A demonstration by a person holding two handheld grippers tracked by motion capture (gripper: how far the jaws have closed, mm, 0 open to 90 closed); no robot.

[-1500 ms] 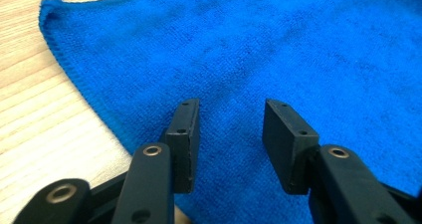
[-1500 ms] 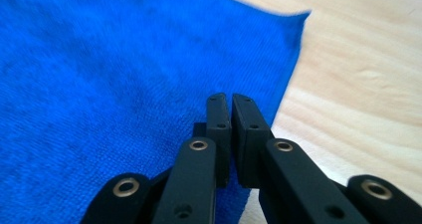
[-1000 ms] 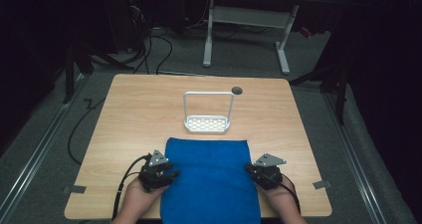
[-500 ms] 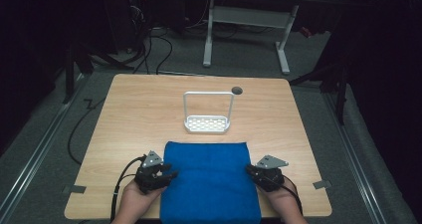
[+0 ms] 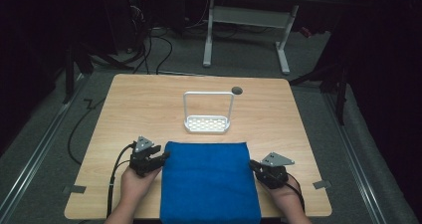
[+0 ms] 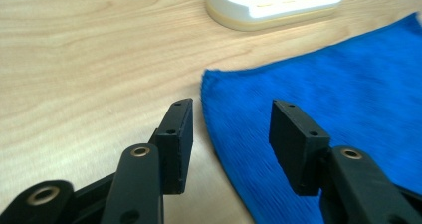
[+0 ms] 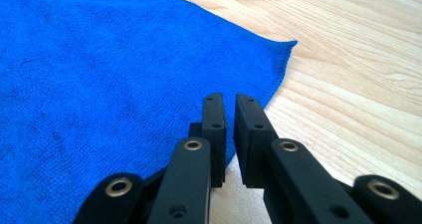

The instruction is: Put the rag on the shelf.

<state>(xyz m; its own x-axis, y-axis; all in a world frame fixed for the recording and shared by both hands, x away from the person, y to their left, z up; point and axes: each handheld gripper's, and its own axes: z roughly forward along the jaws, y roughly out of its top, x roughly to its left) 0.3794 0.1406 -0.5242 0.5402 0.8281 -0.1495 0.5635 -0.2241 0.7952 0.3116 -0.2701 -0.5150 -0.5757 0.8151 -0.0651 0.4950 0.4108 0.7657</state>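
Note:
A blue towel (image 5: 209, 181) lies flat on the near half of the wooden table (image 5: 144, 104). My left gripper (image 5: 161, 158) is at the towel's left edge, near its far corner. In the left gripper view this gripper (image 6: 231, 112) is open and its jaws have just been opening. One jaw is over bare wood, the other over the towel (image 6: 343, 79), with the towel's edge below the gap. My right gripper (image 5: 254, 165) is at the towel's right edge. In the right gripper view it (image 7: 229, 102) is shut to a thin slit beside the towel (image 7: 99, 69); I cannot make out any cloth pinched.
A white slotted tray with a tall wire handle (image 5: 208, 123) stands just beyond the towel at mid table; its base appears as the white tray (image 6: 276, 5). A dark round hole (image 5: 237, 90) sits near the far edge. A white desk frame (image 5: 244, 20) and cables are on the floor behind.
My left gripper has slid left off the towel to its edge, and its jaws stand wider. The towel and the right gripper have stayed where they were.

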